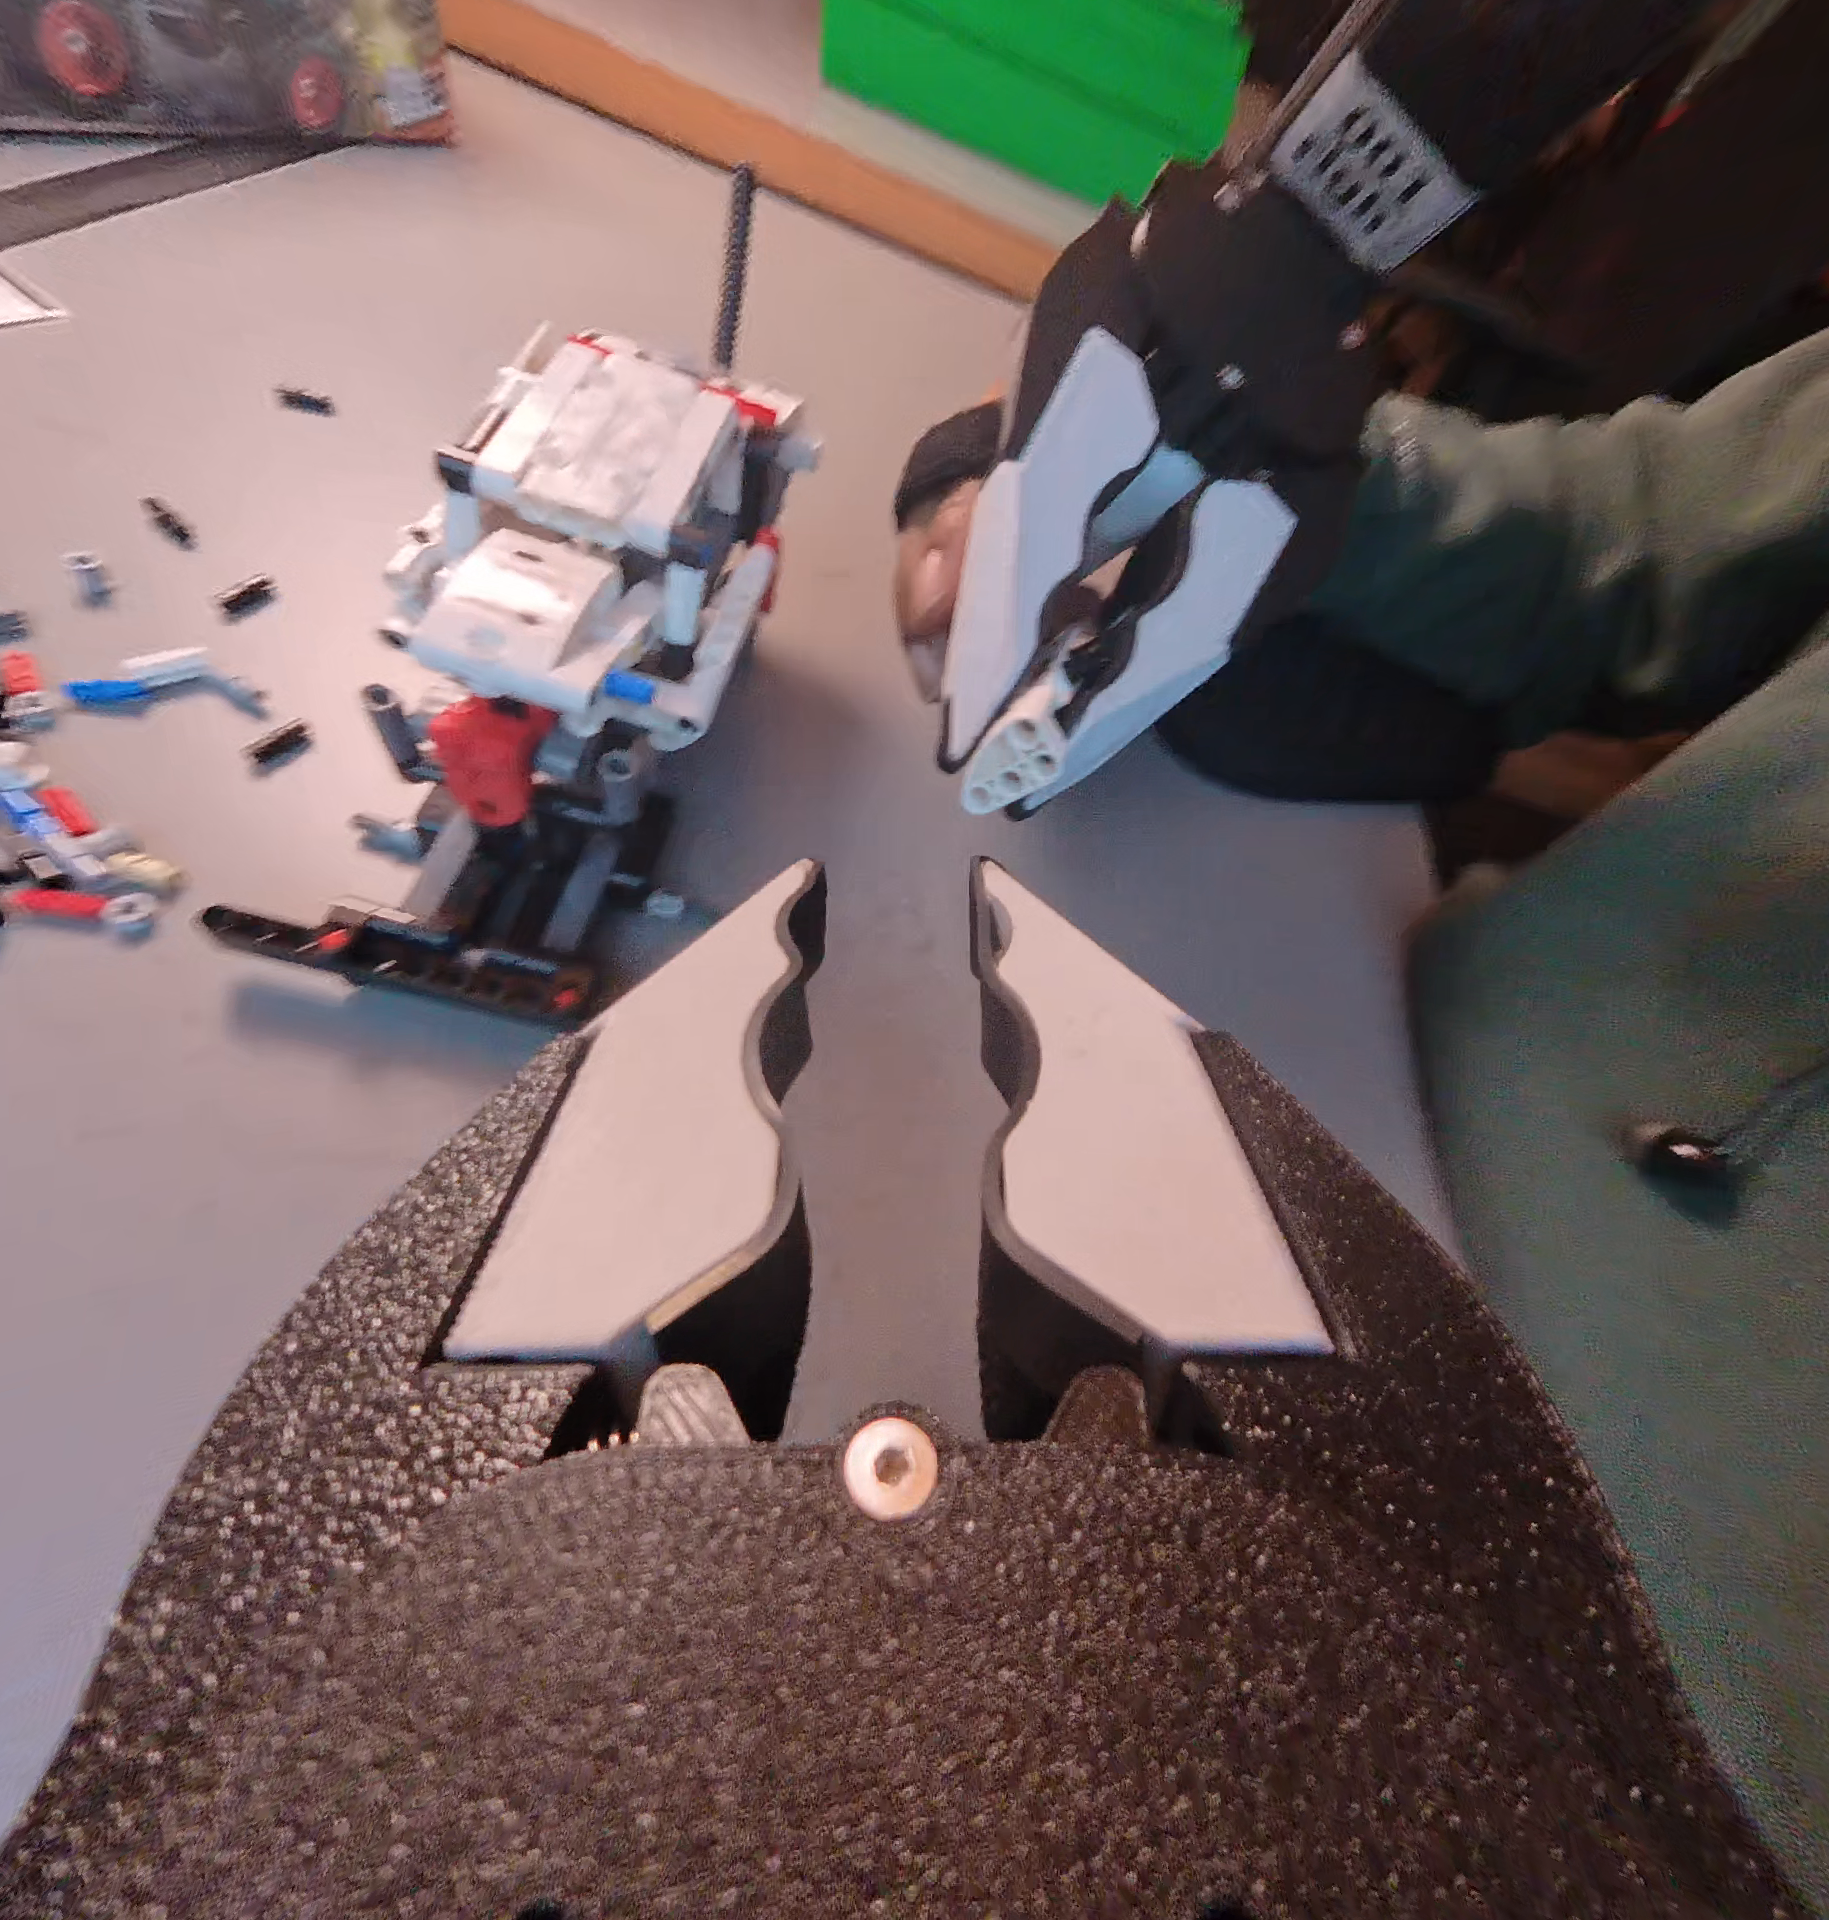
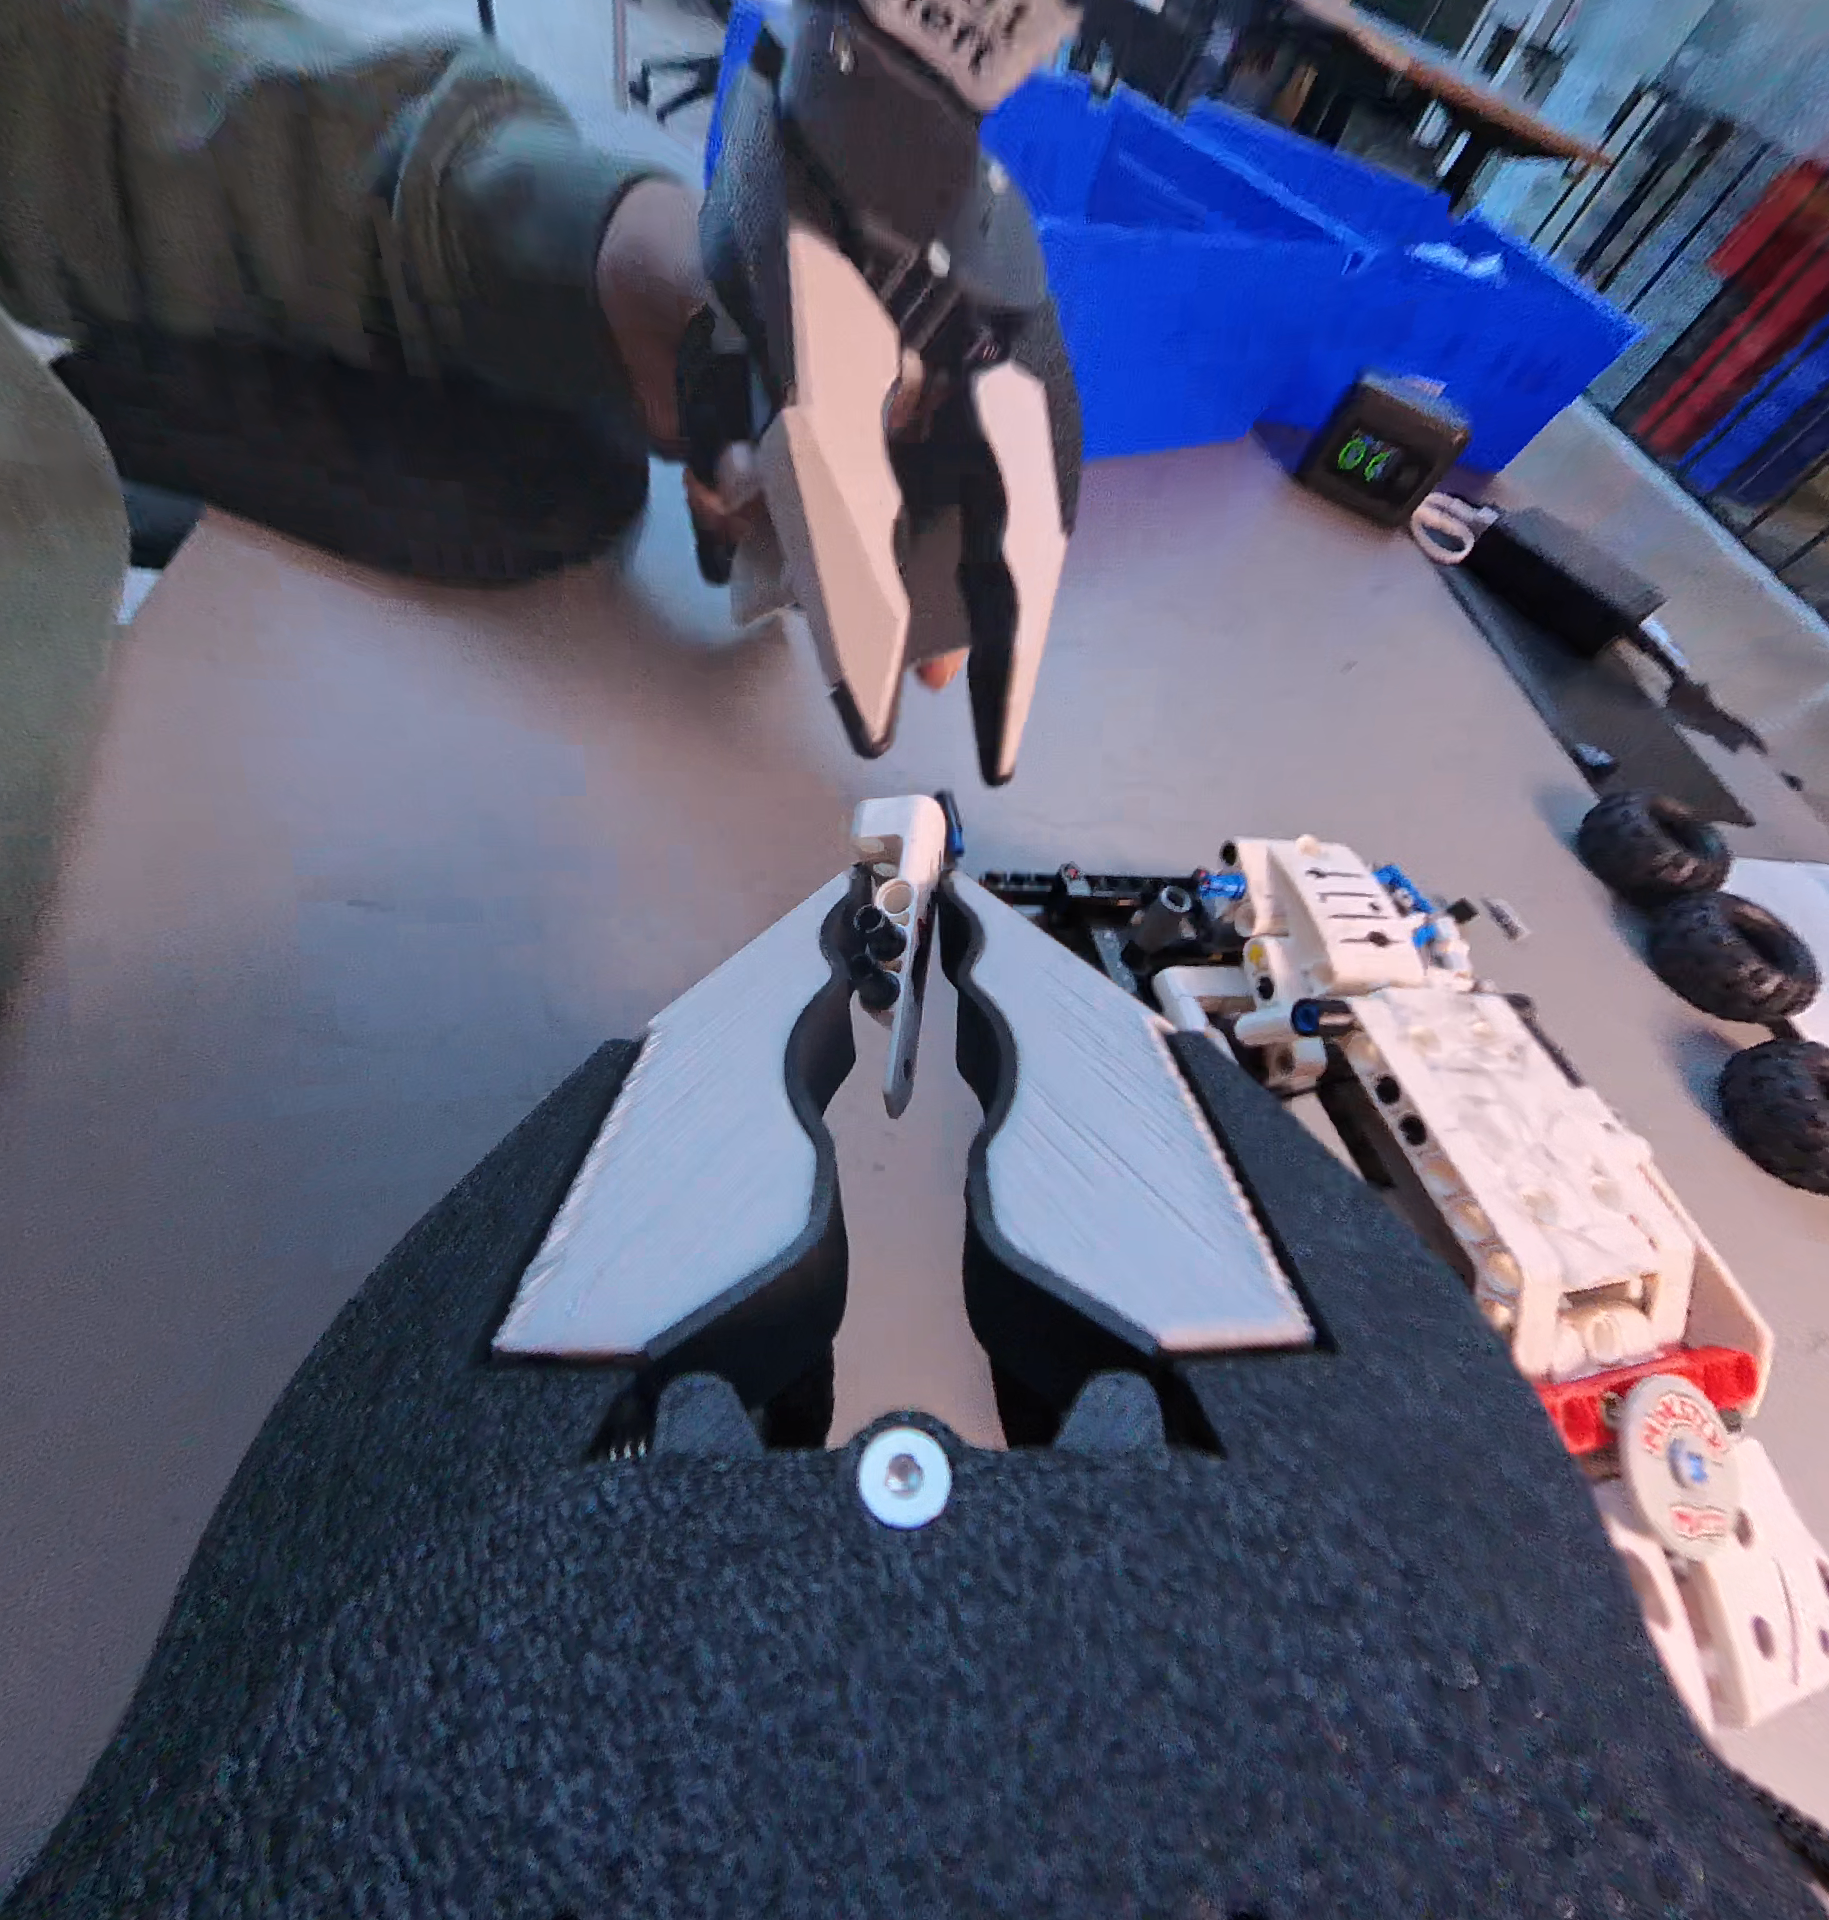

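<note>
Right wrist view, right gripper (image 2: 897, 883) clamping white beam (image 2: 910, 862)

Lettering in sight, little of it sharp.
Right of the right gripper (image 2: 894, 883), a round grey disc (image 2: 1684, 1470) carries red lettering; far ahead-right, a black device (image 2: 1379, 449) glows green figures; beyond the left gripper (image 1: 894, 873), a printed box (image 1: 203, 62), blurred.

The boxed set (image 1: 203, 62) at eleven o'clock is cut off by the top edge. Loose pieces (image 1: 27, 790) at nine o'clock blur together, too small to tell. The white model truck (image 2: 1512, 1195) at four o'clock runs partly behind the right gripper's body.
</note>
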